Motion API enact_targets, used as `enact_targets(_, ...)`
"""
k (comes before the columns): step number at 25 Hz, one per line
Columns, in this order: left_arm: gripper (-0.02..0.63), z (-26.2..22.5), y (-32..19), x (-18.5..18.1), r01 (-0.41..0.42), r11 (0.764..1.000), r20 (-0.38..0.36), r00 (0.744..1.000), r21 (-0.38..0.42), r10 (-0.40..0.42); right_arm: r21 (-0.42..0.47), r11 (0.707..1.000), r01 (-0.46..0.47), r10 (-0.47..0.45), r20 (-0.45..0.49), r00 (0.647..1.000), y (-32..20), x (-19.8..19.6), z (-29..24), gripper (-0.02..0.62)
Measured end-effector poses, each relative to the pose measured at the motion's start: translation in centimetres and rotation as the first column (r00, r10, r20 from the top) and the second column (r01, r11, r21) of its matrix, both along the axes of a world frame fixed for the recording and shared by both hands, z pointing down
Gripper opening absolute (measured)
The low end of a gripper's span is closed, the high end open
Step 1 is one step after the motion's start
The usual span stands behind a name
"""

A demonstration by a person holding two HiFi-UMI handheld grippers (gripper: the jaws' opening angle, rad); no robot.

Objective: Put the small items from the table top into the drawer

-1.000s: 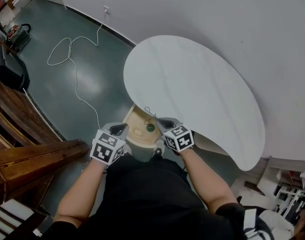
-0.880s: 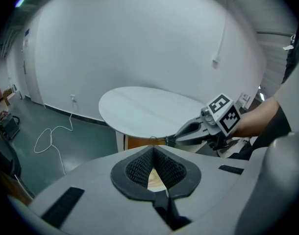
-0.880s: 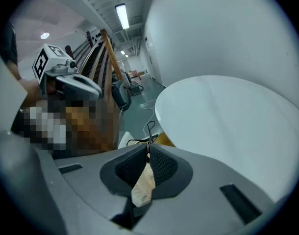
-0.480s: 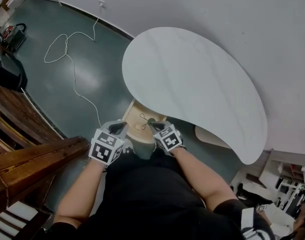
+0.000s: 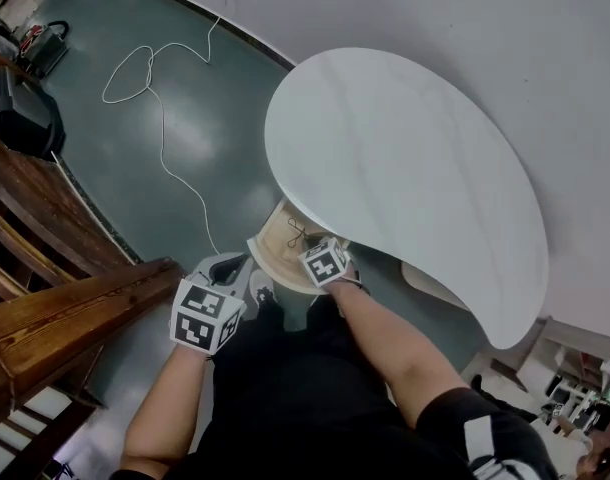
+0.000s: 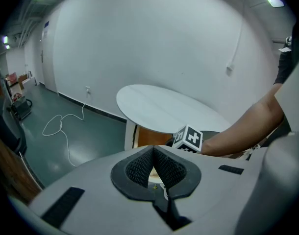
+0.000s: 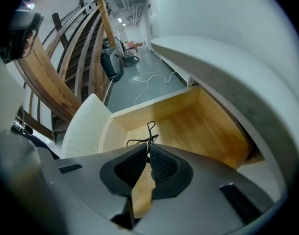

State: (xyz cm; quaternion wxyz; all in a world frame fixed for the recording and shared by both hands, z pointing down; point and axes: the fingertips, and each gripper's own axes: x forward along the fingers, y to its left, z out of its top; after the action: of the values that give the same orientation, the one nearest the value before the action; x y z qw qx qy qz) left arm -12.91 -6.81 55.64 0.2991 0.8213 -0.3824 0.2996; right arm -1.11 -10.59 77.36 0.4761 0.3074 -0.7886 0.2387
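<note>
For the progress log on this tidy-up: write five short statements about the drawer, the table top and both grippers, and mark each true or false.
1. The wooden drawer under the table stands open. True.
2. The left gripper holds the black wire tool. False: its jaws are together on nothing. The right gripper pinches the tool at its jaw tips.
3. No small items show on the white table top. True.
4. The right gripper hangs above the table top. False: it is over the open drawer, below the table's edge.
5. A white cable lies on the green floor. True.
</note>
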Motion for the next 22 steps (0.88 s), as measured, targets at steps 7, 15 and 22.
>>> enact_targets(7,0.014,1.5,2.1,-2.0,0.055,0.997,0.009,0.998,-0.06,-0.055,0.036,0.999,0.006,-0.004,-0.059,0.998,-3.3,-1.5,3.5,0.023)
enact_targets(15,0.014,2.9,3.3,-2.3,0.075,0.992,0.011,0.997,-0.1,-0.075,0.076,0.99,0.118,-0.106,-0.145,0.984,-3.3,-2.4,5.7,0.023)
enact_targets(22,0.014,2.7,3.1,-2.5,0.073,0.994,0.011,0.997,-0.086,-0.072,0.067,0.99,0.123,-0.115,-0.117,0.986,-3.2,-2.5,5.2,0.084)
